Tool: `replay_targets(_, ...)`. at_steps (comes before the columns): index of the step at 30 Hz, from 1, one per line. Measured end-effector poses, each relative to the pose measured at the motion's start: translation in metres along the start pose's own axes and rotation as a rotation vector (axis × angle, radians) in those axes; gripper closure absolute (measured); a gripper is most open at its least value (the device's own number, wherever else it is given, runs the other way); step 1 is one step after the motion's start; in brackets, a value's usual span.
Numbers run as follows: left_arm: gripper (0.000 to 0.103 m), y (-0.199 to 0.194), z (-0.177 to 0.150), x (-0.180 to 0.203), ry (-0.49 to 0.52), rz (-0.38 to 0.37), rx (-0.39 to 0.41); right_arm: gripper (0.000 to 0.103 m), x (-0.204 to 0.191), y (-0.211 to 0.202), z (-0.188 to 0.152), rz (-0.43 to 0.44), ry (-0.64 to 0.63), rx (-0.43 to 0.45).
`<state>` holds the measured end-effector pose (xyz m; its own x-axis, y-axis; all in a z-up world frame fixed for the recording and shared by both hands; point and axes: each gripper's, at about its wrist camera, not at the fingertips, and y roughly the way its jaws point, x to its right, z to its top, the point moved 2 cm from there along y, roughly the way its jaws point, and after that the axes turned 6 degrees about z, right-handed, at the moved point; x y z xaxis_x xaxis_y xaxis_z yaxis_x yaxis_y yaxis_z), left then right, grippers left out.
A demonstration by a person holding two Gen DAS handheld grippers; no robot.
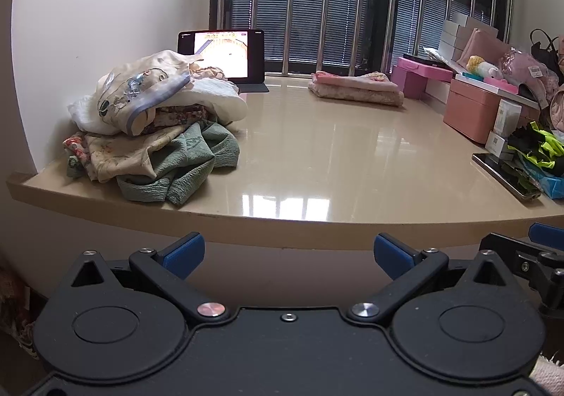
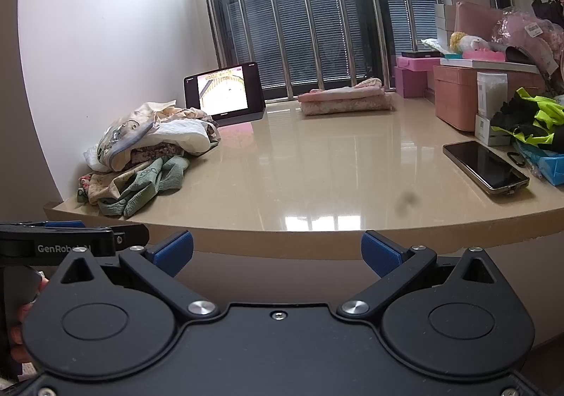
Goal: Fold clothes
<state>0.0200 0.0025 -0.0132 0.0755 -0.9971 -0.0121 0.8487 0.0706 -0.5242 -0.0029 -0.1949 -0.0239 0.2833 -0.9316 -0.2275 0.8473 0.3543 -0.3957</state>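
A heap of unfolded clothes (image 1: pixel 155 124) lies at the left end of the glossy beige counter (image 1: pixel 317 156): a cream printed garment on top, white and floral pieces under it, a green one at the bottom. It also shows in the right wrist view (image 2: pixel 148 153). A folded pink stack (image 1: pixel 356 87) lies at the back by the window, also in the right wrist view (image 2: pixel 345 98). My left gripper (image 1: pixel 289 255) is open and empty, in front of the counter's front edge. My right gripper (image 2: pixel 276 251) is open and empty, beside it at the same edge.
A lit tablet (image 1: pixel 222 54) stands at the back left. Pink boxes (image 1: pixel 472 114) and bags line the right side. A phone (image 2: pixel 486 167) lies at the right front, next to a neon-yellow and black item (image 2: pixel 528 121). A barred window is behind the counter.
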Motion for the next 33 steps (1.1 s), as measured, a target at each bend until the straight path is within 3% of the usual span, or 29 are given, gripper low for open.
replay_targets(16,0.0,0.013,0.006,0.004,0.016,0.006,-0.007,0.0,0.013,0.007,0.0,-0.015,0.034,-0.008)
replay_targets(33,0.0,0.049,0.029,0.0,0.019,0.037,-0.012,0.0,0.018,0.044,0.013,-0.006,0.014,-0.026)
